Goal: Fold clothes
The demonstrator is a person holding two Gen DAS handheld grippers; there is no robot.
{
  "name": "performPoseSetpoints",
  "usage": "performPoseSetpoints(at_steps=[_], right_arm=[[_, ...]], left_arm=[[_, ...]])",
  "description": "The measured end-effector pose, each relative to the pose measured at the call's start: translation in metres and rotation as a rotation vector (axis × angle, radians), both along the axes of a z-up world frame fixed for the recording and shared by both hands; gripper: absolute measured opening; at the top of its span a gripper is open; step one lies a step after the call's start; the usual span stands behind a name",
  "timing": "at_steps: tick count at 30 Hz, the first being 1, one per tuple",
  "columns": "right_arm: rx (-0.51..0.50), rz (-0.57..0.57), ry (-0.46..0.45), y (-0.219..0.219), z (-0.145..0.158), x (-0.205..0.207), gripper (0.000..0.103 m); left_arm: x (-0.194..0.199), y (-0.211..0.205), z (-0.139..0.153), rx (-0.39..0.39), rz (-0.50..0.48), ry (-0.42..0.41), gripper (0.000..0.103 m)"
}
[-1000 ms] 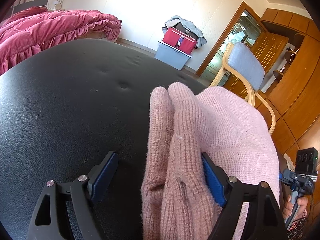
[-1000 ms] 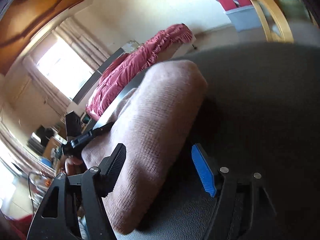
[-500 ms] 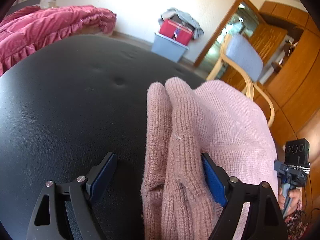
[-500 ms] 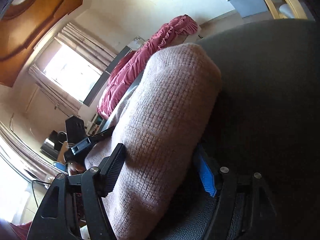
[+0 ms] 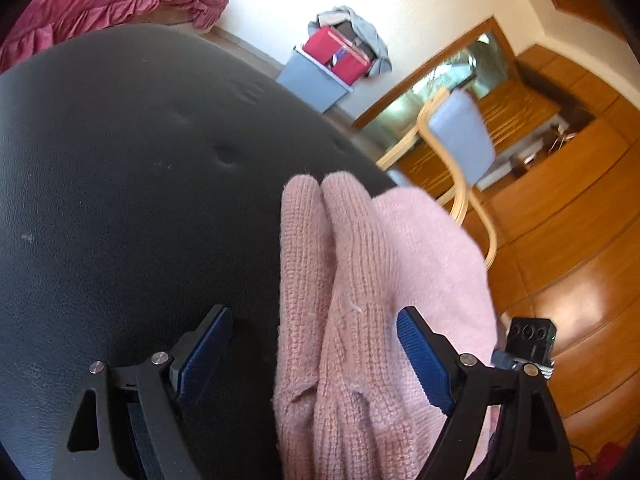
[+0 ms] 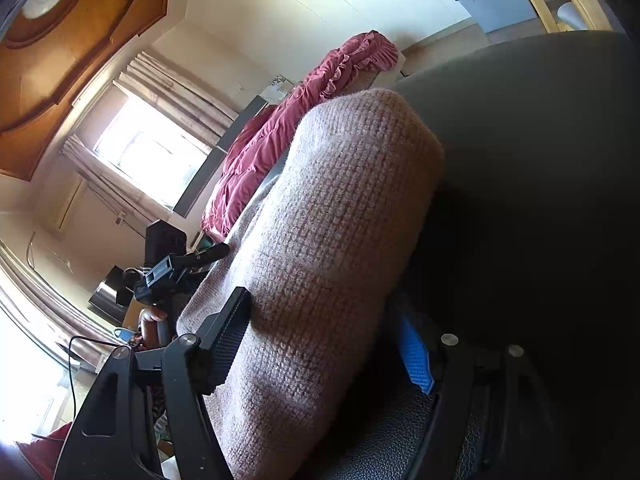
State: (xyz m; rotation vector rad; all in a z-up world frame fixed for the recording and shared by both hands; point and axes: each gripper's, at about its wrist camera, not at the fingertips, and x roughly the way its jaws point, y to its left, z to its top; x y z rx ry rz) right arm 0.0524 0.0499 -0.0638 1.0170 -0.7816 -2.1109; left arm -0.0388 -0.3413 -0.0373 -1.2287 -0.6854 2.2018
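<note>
A pink knitted sweater (image 5: 400, 264) lies folded on the black leather surface (image 5: 120, 200). In the left wrist view my left gripper (image 5: 314, 356) is open. Two thick folded rolls of the knit run between its blue pads, close against the right pad (image 5: 424, 360). In the right wrist view my right gripper (image 6: 322, 352) is open around the sweater's rounded folded edge (image 6: 340, 220). The knit fills the gap from the black pad (image 6: 228, 344) to the blue pad (image 6: 416, 360). Each view shows the other gripper at the sweater's far side, the right gripper (image 5: 528, 344) and the left gripper (image 6: 176, 268).
A bed with a red ruffled cover (image 5: 112, 0) stands beyond the black surface. By the wall sits a grey bin with a red box and clothes (image 5: 332, 64). A wooden chair with a blue cushion (image 5: 460, 140) and wooden cabinets (image 5: 560, 200) are at the right.
My right gripper has slid forward over the sweater's folded edge, so the knit now fills its gap. The left gripper has tilted and shifted slightly, with its jaw width unchanged.
</note>
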Motion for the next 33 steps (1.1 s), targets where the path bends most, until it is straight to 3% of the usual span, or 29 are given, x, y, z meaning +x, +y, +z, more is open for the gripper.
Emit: performPoseSetpoints(at_steps=[4,7,11,18,22,33], right_arm=[[-0.006,0.0,0.001,0.006,-0.003,0.01,0.072],[-0.01,-0.001,0.001,0.006,-0.003,0.011,0.072],[-0.017,0.0,0.002,0.007,-0.004,0.013,0.072],[-0.027,-0.002,0.002,0.005,-0.002,0.013,0.072],[-0.04,-0.001,0.003,0.005,-0.001,0.012,0.072],[-0.041,0.006,-0.004,0.0,0.001,0.006,0.072]], left_arm=[[-0.004,0.012,0.005,-0.1,-0.102,0.024,0.086],[-0.013,0.015,0.008,-0.131,-0.171,-0.001,0.086],[-0.017,0.019,0.008,-0.09,-0.202,-0.022,0.09],[-0.018,0.025,0.001,0.067,-0.228,-0.019,0.09],[-0.016,0.031,0.004,0.057,-0.269,-0.017,0.09],[-0.008,0.051,0.002,-0.01,-0.24,0.058,0.089]])
